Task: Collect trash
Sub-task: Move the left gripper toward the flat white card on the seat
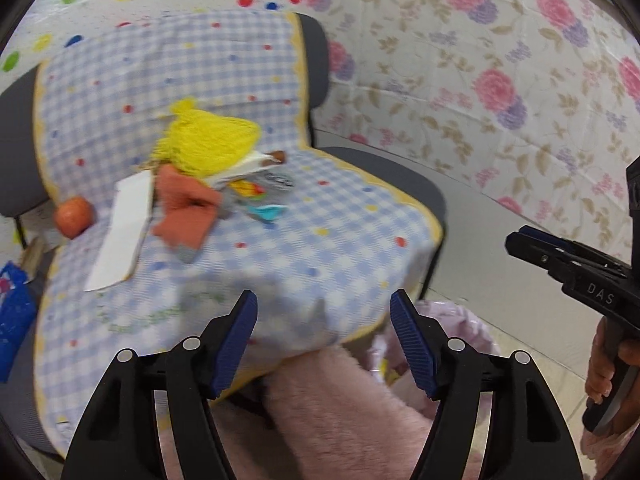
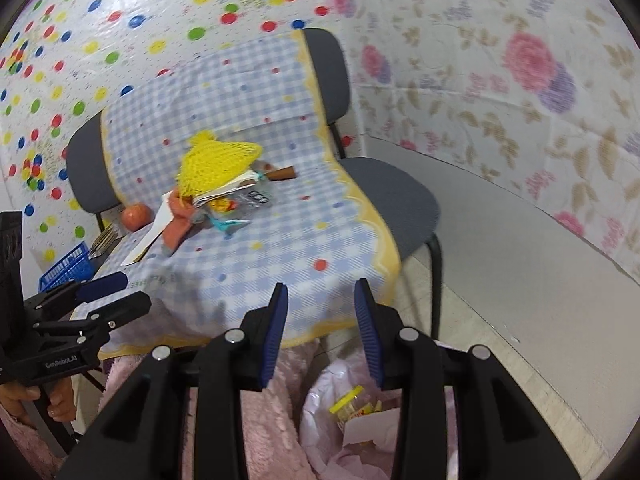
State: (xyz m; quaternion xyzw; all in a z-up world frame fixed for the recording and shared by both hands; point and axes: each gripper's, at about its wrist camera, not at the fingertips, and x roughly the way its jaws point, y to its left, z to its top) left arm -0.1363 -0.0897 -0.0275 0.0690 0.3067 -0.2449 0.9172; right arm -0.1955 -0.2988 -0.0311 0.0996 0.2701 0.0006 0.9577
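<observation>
Both tools (image 1: 324,338) (image 2: 322,334) empty, trash pile (image 1: 224,172) beyond

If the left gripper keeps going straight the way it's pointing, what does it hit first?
Probably the checked cloth draped over the chair seat: the left gripper, jaws open and empty, points at its front part. The trash pile lies further back. Depth is unclear.
</observation>
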